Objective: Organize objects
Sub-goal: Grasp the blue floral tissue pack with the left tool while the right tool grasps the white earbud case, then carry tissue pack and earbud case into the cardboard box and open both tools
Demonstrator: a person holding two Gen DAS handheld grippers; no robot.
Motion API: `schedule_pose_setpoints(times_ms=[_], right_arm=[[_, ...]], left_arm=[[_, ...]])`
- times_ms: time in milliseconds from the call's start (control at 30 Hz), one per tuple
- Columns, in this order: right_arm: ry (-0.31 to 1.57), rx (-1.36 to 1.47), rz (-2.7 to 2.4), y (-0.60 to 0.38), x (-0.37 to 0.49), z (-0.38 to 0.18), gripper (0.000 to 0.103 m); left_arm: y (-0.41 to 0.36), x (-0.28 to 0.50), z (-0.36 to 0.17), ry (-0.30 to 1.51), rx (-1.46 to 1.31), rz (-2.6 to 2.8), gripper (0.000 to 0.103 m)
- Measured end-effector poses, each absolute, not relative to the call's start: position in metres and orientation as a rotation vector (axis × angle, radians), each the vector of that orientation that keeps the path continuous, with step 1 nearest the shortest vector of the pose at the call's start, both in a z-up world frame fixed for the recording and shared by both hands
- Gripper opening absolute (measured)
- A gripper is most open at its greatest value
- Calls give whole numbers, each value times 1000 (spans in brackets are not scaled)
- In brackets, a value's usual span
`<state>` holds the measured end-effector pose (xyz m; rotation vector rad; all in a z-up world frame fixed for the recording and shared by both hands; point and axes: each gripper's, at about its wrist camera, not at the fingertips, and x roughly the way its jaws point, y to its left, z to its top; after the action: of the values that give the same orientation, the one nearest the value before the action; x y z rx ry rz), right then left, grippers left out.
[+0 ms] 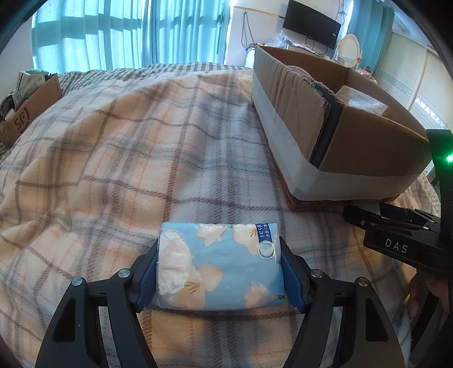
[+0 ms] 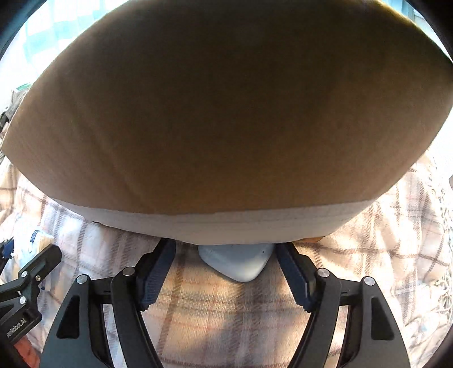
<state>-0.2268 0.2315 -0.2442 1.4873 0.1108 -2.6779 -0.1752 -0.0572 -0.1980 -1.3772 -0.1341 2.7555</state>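
My left gripper [image 1: 219, 269] is shut on a blue tissue pack [image 1: 223, 266] printed with white flowers, held just above the plaid blanket [image 1: 113, 158]. An open cardboard box [image 1: 339, 133] with a grey tape band stands on the bed to the right, a pale packet [image 1: 362, 102] inside it. My right gripper [image 2: 226, 269] is open, its fingers either side of a small pale grey case [image 2: 237, 261] that lies half under the box wall [image 2: 220, 113]. The right gripper's body also shows in the left wrist view [image 1: 402, 240].
A second cardboard box [image 1: 25, 110] with several packets sits at the far left of the bed. Blue curtains [image 1: 127, 34] hang behind. A black monitor [image 1: 311, 24] and a round mirror [image 1: 349, 51] stand beyond the box.
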Motion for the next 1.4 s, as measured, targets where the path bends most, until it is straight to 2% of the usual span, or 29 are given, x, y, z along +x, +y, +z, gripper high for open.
schedule_pose_setpoints(times_ms=[200, 500, 933, 1133, 1400], right_arm=[[132, 1522, -2711, 235, -229, -248, 57], [103, 1511, -2683, 239, -206, -238, 57], [8, 1355, -2684, 229, -120, -191, 57], [-5, 1181, -2708, 235, -92, -150, 56], [4, 1022, -2721, 226, -76, -91, 56]], left_arm=[[-64, -171, -198, -184, -1369, 2767, 74], [-81, -148, -190, -285, -1396, 2773, 74], [-74, -111, -161, -263, -1425, 2765, 74], [-69, -90, -126, -245, -1355, 2798, 74], [-48, -86, -50, -223, -1140, 2828, 74]])
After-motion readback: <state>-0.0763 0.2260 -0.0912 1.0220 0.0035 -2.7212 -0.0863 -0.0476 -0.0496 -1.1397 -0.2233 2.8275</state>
